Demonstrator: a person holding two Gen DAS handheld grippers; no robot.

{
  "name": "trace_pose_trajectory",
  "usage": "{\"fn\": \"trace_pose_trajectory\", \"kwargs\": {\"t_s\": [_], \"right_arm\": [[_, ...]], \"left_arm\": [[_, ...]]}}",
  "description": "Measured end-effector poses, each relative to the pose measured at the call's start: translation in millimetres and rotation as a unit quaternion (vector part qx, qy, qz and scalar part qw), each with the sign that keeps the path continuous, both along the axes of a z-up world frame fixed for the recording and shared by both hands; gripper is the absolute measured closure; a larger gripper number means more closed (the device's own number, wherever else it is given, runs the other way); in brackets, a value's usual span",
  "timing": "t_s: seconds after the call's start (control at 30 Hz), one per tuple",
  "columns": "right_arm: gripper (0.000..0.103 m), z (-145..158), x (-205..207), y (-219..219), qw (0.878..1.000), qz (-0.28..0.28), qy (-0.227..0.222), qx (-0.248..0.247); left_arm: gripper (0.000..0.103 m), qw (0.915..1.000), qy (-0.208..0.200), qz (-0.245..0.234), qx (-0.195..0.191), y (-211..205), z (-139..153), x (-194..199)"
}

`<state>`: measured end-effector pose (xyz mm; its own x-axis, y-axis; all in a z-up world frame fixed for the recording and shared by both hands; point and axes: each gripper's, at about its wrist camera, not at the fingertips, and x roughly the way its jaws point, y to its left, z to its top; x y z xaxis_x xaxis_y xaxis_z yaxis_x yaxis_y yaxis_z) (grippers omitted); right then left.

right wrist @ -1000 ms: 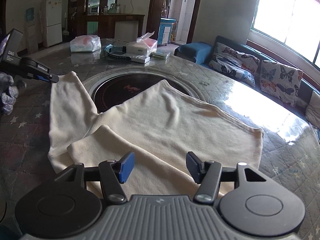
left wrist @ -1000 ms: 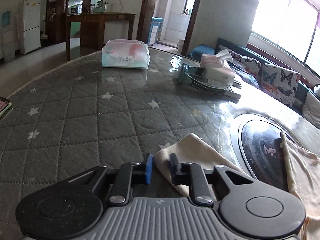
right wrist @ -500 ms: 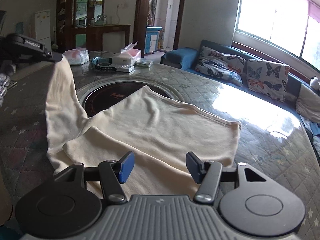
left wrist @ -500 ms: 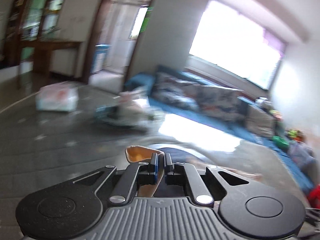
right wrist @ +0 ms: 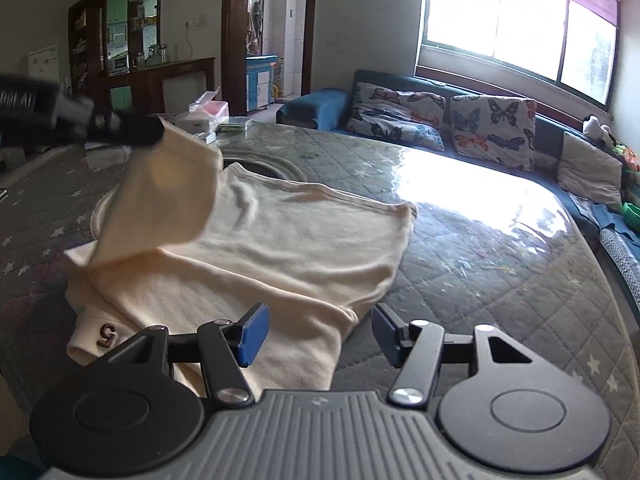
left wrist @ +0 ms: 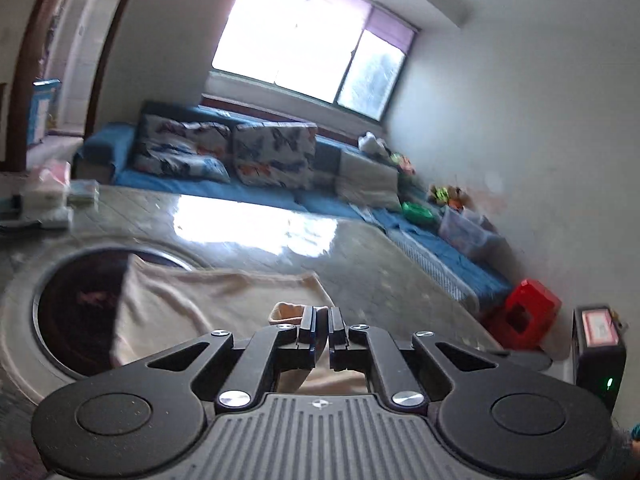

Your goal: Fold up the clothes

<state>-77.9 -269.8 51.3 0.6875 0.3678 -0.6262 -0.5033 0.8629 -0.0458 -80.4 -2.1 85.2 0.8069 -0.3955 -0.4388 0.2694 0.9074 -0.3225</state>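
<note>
Quilted table cover (right wrist: 500,264) is spread under the soft, light cream garment (right wrist: 280,240), best gripped at hems, its sleeve pinched in the left gripper (left wrist: 322,320) while the right gripper (right wrist: 320,332) is held half-open, empty.

2 butterfly cushions (right wrist: 444,120) on a blue sofa (right wrist: 316,106), tissue box (right wrist: 202,118) on the quilted table (right wrist: 500,264).

A cream garment (right wrist: 280,240) lies flat on the desk (right wrist: 500,264), its left sleeve (right wrist: 168,192) lifted across it.
</note>
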Motion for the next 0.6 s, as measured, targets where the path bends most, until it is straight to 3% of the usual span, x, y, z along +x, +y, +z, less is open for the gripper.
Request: {"fn": "trace_pose_trajectory", "kwargs": {"t_s": [0.13,0.2,0.27,0.3,0.47,0.6], "right_arm": [[0.046,0,1,-5,1.000,-0.009,0.003,0.002],[0.048,1,1,-6,1.000,-0.010,0.005,0.005],[0.050,2,1,-7,1.000,-0.011,0.007,0.008],[0.050,3,1,-7,1.000,-0.010,0.008,0.010],[0.059,0,6,2,0.999,0.011,0.033,0.024],[0.071,-9,13,17,0.998,0.026,0.060,0.022]], "left_arm": [[0.093,0.9987,0.023,-0.040,0.019,-17,-20,0],[0.085,0.9977,0.033,-0.053,0.025,-19,-26,-3],[0.065,0.9968,0.037,-0.062,0.035,-17,-30,-6],[0.060,0.9966,0.035,-0.061,0.042,-14,-31,-9],[0.059,0.9964,0.032,-0.033,0.071,19,-38,-18],[0.059,0.9949,0.058,0.018,0.081,58,-51,-17]]}}
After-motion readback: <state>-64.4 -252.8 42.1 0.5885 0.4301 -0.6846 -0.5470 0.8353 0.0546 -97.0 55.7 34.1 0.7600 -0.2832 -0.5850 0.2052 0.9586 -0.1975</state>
